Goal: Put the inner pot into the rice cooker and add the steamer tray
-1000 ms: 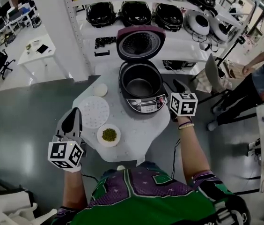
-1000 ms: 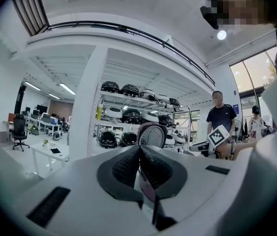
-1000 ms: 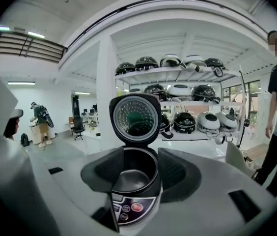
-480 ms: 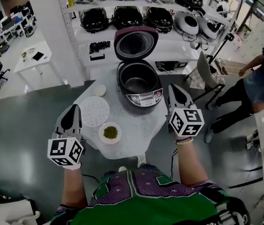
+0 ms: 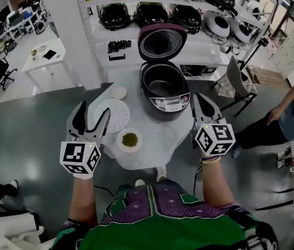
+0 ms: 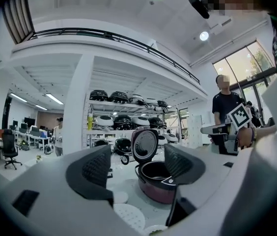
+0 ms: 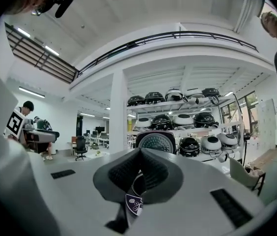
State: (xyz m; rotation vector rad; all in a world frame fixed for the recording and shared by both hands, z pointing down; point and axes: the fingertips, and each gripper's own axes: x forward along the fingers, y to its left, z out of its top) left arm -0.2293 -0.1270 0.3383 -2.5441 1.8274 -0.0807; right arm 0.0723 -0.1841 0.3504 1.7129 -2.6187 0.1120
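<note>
The dark red rice cooker [image 5: 169, 104] stands on the white table [image 5: 155, 152] with its lid [image 5: 161, 40] raised. The dark inner pot [image 5: 161, 87] sits inside it. The white perforated steamer tray [image 5: 115, 116] lies flat on the table, left of the cooker. My left gripper [image 5: 91, 117] hovers at the tray's left edge; its jaws have just been opening and nothing is between them. My right gripper [image 5: 199, 101] is shut and empty, just right of the cooker. In the left gripper view the cooker [image 6: 154, 183] and the tray [image 6: 128, 215] show between the spread jaws.
A small white bowl of green beans [image 5: 130, 139] sits near the table's front edge. A small white disc [image 5: 119, 92] lies behind the tray. Shelves with several other rice cookers [image 5: 152, 12] stand behind the table. A person [image 5: 293, 113] stands at the right.
My left gripper's jaws have opened from shut. My right gripper has closed and pulled back from the cooker's side toward me.
</note>
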